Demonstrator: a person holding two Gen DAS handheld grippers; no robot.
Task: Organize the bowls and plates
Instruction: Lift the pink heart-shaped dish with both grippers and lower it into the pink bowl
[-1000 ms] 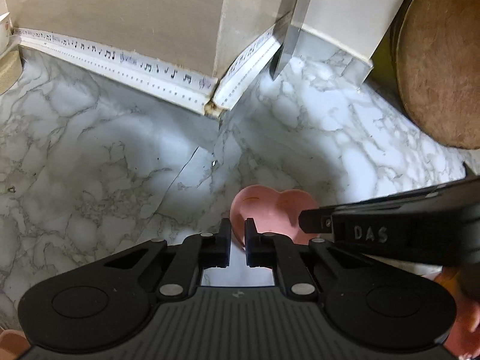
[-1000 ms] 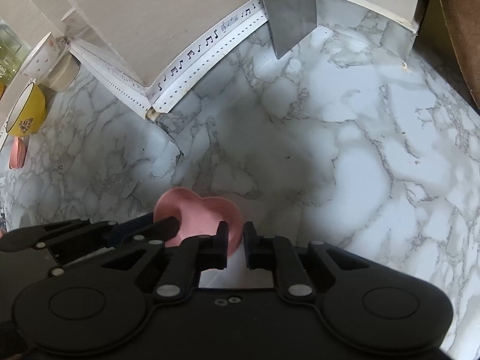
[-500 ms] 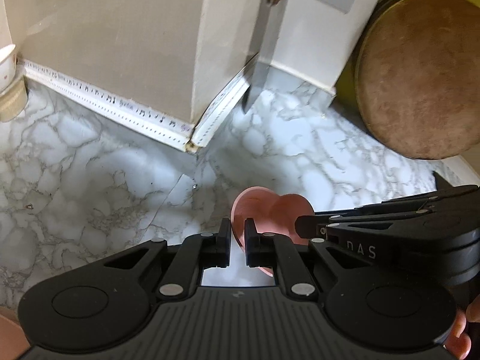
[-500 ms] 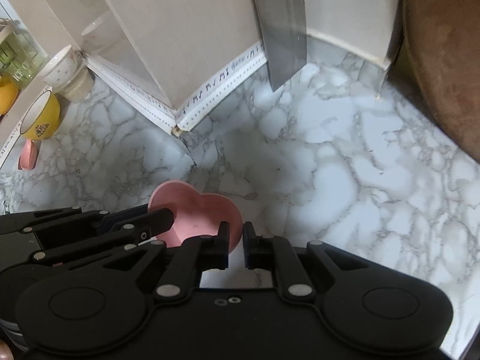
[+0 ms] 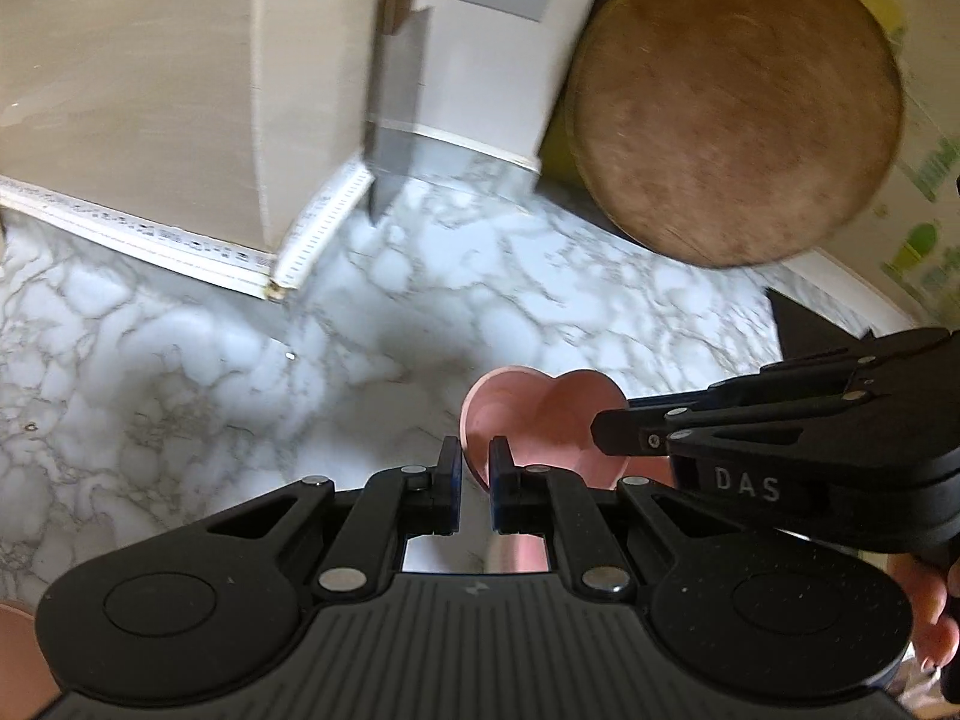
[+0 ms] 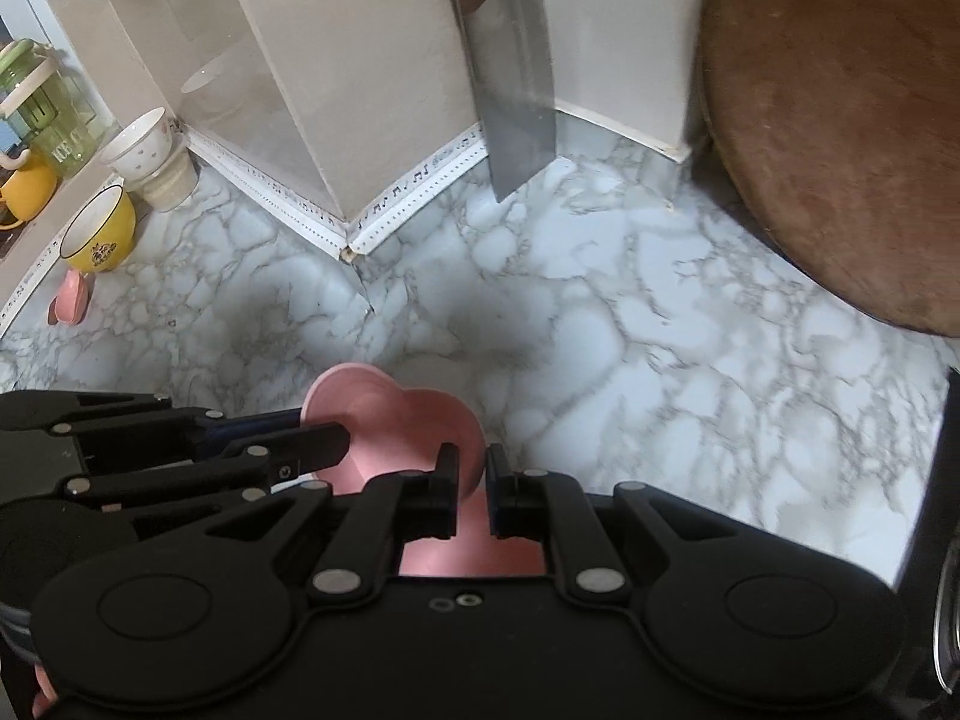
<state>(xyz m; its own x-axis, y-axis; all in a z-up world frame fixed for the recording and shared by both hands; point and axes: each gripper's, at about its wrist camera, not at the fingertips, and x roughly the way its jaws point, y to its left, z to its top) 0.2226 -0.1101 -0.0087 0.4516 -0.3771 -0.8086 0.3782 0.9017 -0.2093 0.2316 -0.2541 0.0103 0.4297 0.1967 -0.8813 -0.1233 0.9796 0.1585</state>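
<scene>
Both grippers pinch one pink heart dish [image 5: 540, 420] held above the marble table [image 5: 180, 360]: left gripper [image 5: 474, 468] clamps its left rim, right gripper [image 6: 473, 474] its right rim. Yellow bowl [image 6: 99, 234] far left.

The white, grey-veined marble-patterned surface [image 6: 630, 324] carries a yellow ceramic bowl [image 6: 99, 231] and a small pink dish [image 6: 69, 300] just beside it. A white cup sits in a beige cup [image 6: 150, 165] nearby, and a round brown wooden board [image 6: 840, 132] leans at the surface's far edge.
</scene>
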